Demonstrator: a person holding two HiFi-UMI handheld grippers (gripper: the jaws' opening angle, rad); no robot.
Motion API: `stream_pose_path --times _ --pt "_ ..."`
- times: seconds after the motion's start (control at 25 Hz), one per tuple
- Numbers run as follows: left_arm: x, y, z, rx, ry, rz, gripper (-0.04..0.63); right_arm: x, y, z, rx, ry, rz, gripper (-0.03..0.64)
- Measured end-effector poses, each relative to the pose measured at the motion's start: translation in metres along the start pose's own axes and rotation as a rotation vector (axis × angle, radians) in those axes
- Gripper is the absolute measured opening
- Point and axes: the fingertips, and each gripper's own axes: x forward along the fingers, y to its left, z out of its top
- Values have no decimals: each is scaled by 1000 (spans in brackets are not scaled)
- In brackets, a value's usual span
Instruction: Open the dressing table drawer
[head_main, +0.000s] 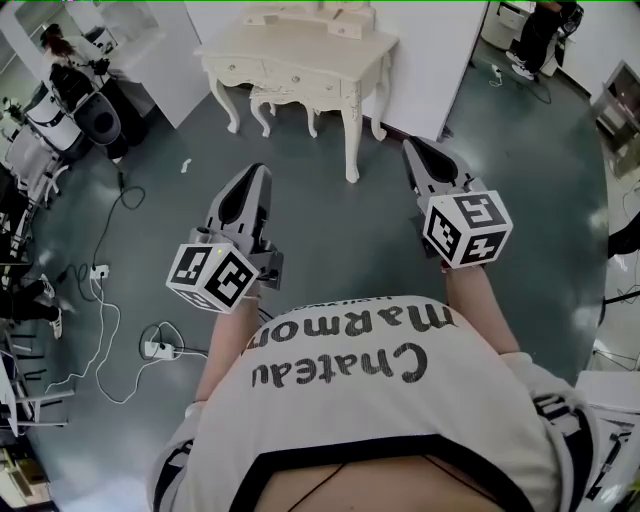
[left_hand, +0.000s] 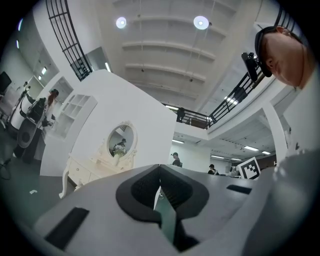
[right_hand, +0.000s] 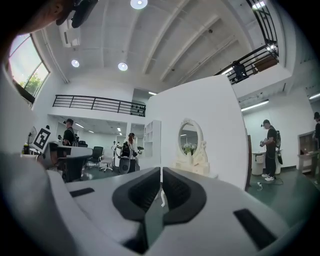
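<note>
Printed shirt (head_main: 400, 390) nearest | left gripper (head_main: 256, 176), right gripper (head_main: 416, 148): jaws pressed together, empty | dressing table (head_main: 318, 50) far | drawer (head_main: 300, 82): likely light, stiff; pinch front knob.

The head view's top edge is cutting off the cream carved wooden dressing table (head_main: 300, 62) above its tabletop, and its drawer pulls are showing too small to make out. The grey right gripper (right_hand: 161, 170) is hiding the table's drawers and legs in its own view. The grey left gripper (left_hand: 160, 167) is covering the table's right end.
</note>
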Motion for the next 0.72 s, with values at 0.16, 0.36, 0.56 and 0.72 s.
stream_pose_path --times 0.16,0.36,0.56,0.72 --pt "-1 19 -11 -17 21 24 23 18 6 -24 24 66 27 32" --pt "24 47 -27 -40 56 49 23 59 -4 -37 41 91 59 32" --pt "70 73 -25 -39 44 60 23 113 -29 -32 76 75 105 32" --pt "116 86 -16 -49 22 61 23 156 -58 -15 97 51 147 32"
